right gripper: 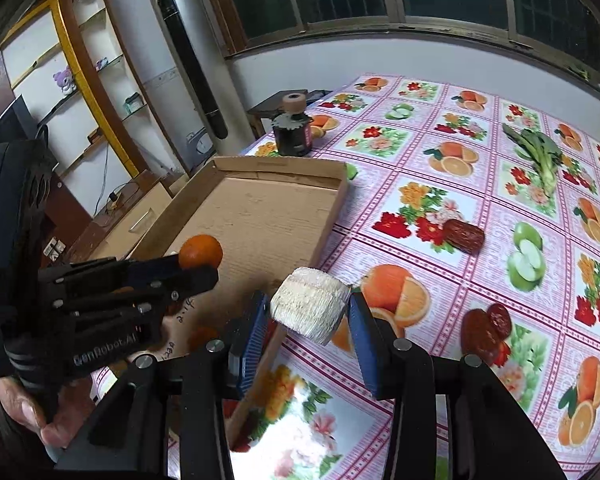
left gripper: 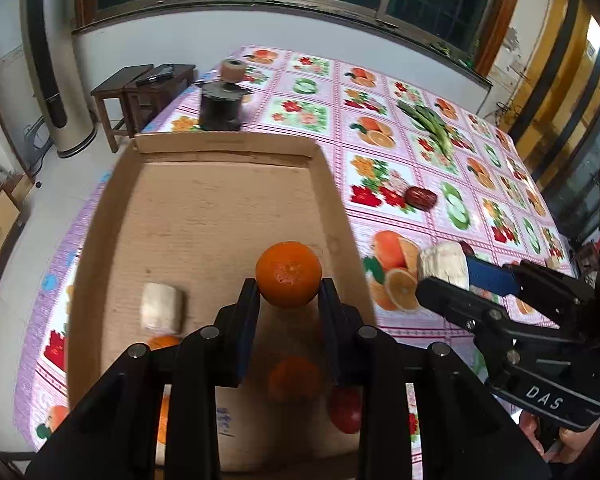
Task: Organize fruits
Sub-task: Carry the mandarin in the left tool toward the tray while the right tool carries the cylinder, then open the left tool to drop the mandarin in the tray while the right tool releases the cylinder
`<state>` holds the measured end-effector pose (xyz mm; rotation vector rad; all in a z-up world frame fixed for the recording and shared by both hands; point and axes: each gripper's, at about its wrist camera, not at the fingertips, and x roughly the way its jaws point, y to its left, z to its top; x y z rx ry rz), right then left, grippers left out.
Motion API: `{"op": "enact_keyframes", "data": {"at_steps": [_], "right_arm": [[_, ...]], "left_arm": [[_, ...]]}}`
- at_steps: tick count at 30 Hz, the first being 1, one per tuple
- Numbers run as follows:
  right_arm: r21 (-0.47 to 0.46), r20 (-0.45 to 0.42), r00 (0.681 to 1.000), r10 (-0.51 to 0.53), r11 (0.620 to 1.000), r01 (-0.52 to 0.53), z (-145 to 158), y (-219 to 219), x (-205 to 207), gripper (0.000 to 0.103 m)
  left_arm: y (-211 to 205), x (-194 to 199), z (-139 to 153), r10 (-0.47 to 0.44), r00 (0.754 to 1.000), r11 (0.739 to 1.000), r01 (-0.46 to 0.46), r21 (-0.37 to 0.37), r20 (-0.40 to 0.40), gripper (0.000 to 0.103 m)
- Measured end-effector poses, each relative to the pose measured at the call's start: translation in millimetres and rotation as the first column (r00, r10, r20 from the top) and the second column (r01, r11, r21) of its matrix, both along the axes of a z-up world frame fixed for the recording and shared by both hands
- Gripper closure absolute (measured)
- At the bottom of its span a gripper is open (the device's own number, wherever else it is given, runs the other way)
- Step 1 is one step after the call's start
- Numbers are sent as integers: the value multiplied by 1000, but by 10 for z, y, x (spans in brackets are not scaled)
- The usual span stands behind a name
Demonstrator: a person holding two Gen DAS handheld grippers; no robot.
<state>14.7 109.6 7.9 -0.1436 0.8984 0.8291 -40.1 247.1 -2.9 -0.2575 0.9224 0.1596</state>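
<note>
Left gripper (left gripper: 288, 292) at bottom centre of the left wrist view, pinching an orange (left gripper: 289, 273) between its two black fingers, held above the floor of the cardboard tray (left gripper: 204, 216). Same orange (right gripper: 201, 251) seen at centre left of the right wrist view, above the near left part of the tray (right gripper: 260, 216).

Right gripper (right gripper: 309, 312) at bottom centre of its own view, clamped on a pale fibrous roll (right gripper: 310, 307) between blue pads (right gripper: 365, 344) — held over the tablecloth (right gripper: 420, 184) just beside the tray's near right corner. From the left wrist view, right gripper (left gripper: 444, 276) entering from the right edge, roll (left gripper: 444, 266) just outside the tray's right wall.

Inside the tray: a second pale block (left gripper: 161, 306) lower left, two more orange fruits (left gripper: 163, 342) (left gripper: 294, 378) partly hidden behind the left fingers, blurred. Red fruit (left gripper: 345, 410) at the tray's near right corner — inside or outside, cannot tell.

On the cloth, right of the tray: dark red date (right gripper: 463, 235) mid-frame, two more dates (right gripper: 486, 330) lower right, touching. Leafy green vegetable (right gripper: 542, 162) upper right. Dark jar (right gripper: 293, 134) with a tape roll (right gripper: 294, 103) on top, just beyond the tray's far edge.
</note>
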Motion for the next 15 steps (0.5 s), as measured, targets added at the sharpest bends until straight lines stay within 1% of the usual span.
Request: {"op": "enact_keyframes", "data": {"at_steps": [3,9,15], "right_arm": [[-4,-2,1000,17,1000,-17,-18,108,-2,61],[-15,-5,998,68,998,-68,-60,423,4,61],[-58,-21,992,124,990,-125,-216,791,19,61]], "left_arm": [[171,20,-3,27,1000,1000,-27,-11,-7,76],[495,107,-20,85,996,996,-85,3,-23,76],[717,213,-105,129,990,992,-128,12,-51,76]]}}
